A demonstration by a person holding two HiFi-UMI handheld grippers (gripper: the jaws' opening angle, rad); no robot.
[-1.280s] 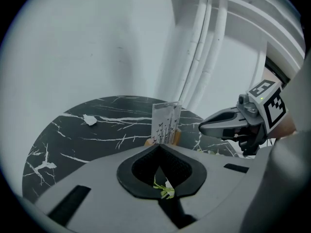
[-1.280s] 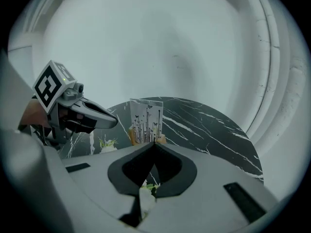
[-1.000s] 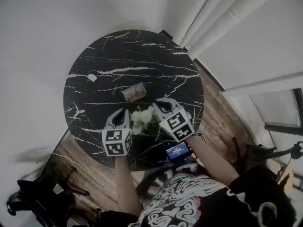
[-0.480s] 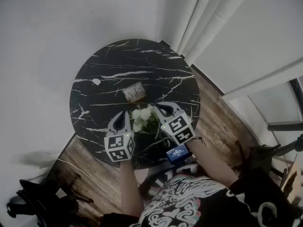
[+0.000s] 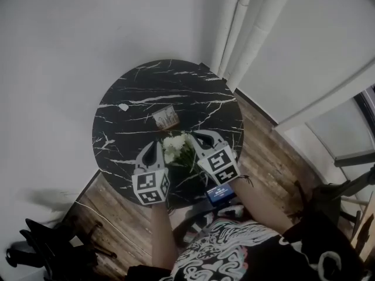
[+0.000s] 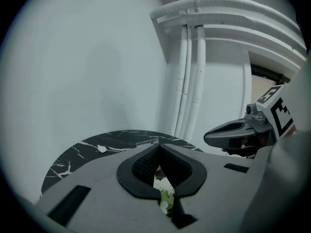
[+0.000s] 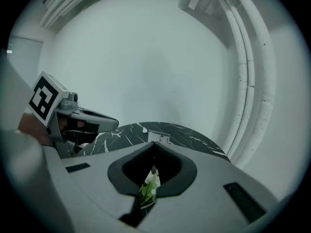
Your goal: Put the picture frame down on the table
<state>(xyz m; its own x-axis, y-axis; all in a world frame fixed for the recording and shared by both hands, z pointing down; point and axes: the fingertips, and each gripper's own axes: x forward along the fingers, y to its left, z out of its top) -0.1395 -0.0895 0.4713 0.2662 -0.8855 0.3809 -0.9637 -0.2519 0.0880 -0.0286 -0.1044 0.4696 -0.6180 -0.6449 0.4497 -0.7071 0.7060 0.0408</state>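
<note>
A small picture frame (image 5: 166, 117) stands on the round black marble table (image 5: 129, 133), just past a bunch of white flowers (image 5: 177, 147). My left gripper (image 5: 153, 148) hovers to the left of the flowers and my right gripper (image 5: 199, 138) to their right, both short of the frame. Each one's jaws meet at the tips with nothing held. In the left gripper view the frame (image 6: 147, 142) shows beyond the shut gripper (image 6: 159, 147), and petals peek through the gap below. The right gripper view shows the frame (image 7: 159, 139) past that gripper (image 7: 154, 144).
A white scrap (image 5: 123, 107) lies on the table's far left. White pipes (image 5: 246, 16) run up the wall behind. A small device with a blue screen (image 5: 220, 192) sits at the table's near edge. Dark gear (image 5: 41, 244) lies on the wooden floor at lower left.
The head view has pulled back, so the table looks smaller. Both grippers stay shut on either side of the flowers. The frame has not moved.
</note>
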